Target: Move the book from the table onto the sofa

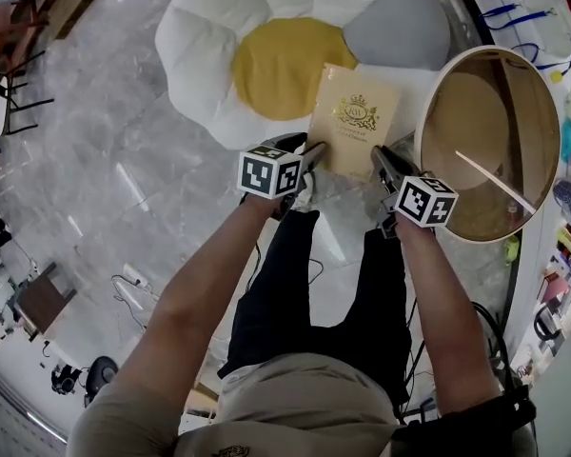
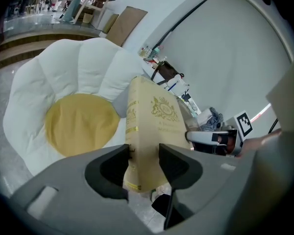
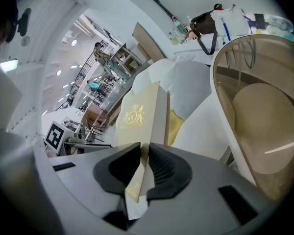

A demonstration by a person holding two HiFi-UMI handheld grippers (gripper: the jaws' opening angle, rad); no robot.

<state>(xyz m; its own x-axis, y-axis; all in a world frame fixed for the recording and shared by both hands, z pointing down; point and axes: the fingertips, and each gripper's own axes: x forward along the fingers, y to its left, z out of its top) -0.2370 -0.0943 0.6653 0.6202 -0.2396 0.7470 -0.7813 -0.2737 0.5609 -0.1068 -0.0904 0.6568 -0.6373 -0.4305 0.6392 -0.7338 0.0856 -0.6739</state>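
A white power strip (image 1: 131, 275) and cables (image 1: 124, 305) lie on grey marble floor (image 1: 95, 169).

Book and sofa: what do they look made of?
Book: cream hardcover by the look, matte board with a shiny gold crest, probably foil; it looks flat and stiff. Sofa: white quilted fabric petals round a yellow fabric centre; puffy seams suggest soft filling.

A cream hardcover book (image 1: 354, 122) with a gold crest, cover facing up, is held off any surface. The left tongs (image 1: 314, 150) and right tongs (image 1: 379, 156) pinch its near corners. It hangs over the white flower-shaped sofa (image 1: 205, 55) with a yellow centre, beside the round glass-topped desk (image 1: 490, 103).
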